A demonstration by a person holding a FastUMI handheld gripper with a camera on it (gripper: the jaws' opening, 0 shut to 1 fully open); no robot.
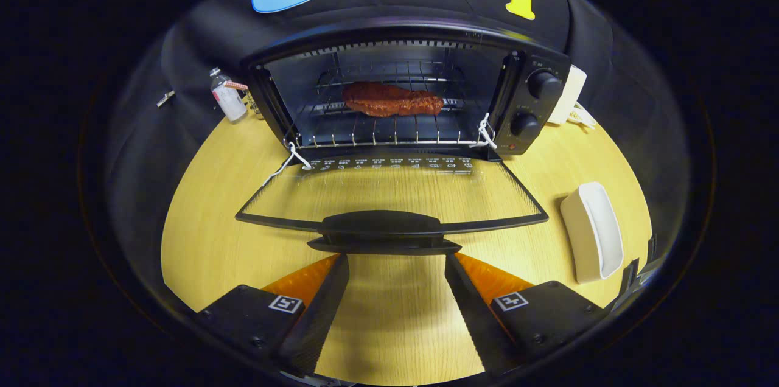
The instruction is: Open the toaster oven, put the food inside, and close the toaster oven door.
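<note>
On the pale wooden counter [207, 241], at the far left by the booth's dark cloth wall, a small clear bottle [227, 97] with a white label stands just beside the toaster oven [401, 95]. The black oven sits at the back of the counter with its glass door [389, 195] swung fully down, lying nearly flat toward the fingers, its dark handle [383, 232] at the near edge. Inside, on the wire rack [389, 131], lies the food, a reddish-brown steak [392, 101], well back in the cavity. Two black knobs [543, 84] stand one above the other on the oven's right panel. Farther right, a white oblong dish [593, 232] rests on the counter, apart from the oven. The gripper [397, 265] hovers just short of the door handle, its fingers [331, 289] spread wide and holding nothing.
</note>
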